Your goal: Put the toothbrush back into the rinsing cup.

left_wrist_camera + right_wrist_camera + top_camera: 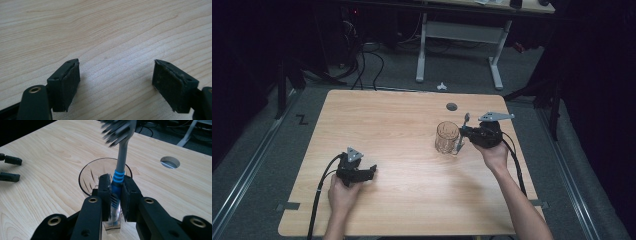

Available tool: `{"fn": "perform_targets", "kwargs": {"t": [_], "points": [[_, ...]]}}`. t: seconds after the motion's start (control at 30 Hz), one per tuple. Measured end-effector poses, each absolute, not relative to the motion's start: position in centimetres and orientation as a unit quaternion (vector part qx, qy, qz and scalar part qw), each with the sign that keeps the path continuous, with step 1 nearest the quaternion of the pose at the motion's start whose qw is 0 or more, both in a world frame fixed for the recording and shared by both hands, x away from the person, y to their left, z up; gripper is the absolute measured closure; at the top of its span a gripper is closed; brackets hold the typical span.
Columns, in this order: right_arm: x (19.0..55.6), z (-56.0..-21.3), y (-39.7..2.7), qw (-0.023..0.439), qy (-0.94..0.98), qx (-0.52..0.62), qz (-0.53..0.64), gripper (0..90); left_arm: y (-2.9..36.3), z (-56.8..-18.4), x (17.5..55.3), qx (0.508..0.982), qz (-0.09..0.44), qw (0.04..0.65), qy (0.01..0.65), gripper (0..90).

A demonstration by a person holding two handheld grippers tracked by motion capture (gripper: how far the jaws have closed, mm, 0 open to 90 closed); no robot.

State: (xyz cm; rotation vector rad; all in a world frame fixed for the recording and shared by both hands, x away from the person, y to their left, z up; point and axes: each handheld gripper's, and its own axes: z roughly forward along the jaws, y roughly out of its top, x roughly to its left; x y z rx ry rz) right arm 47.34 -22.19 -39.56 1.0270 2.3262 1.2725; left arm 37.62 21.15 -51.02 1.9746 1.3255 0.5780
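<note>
A clear glass mug (pixel 446 137) stands on the right half of the wooden table (pixel 402 200). My right gripper (pixel 466 132) is just right of it, shut on a toothbrush (pixel 466 120). In the right gripper view the jaws pinch the toothbrush (pixel 121 157) on its blue ribbed grip. Its grey neck and blurred bristle head rise above the rim of the glass mug (pixel 91 173), which stands just beyond the jaws. My left gripper (pixel 373 169) lies on the table at the front left, open, and its pads (pixel 71 80) stand wide apart over bare wood. The open left gripper (pixel 10 168) also appears at the left edge of the right gripper view.
A round cable hole (pixel 451 106) sits in the table behind the mug, also seen as the cable hole (pixel 170 162) at the right. Beyond the far edge stand a white desk frame (pixel 459 31) and floor cables (pixel 362 60). Black cables trail from both grippers.
</note>
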Motion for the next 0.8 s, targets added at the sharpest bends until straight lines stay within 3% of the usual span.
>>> {"fn": "perform_targets", "kwargs": {"t": [0.8], "points": [[47.5, -40.7, -22.1, 0.140, 0.812, 0.364, 0.433, 79.6, 21.2, -51.0, 37.6, 0.759, 0.222, 0.340, 0.509, 22.7]]}}
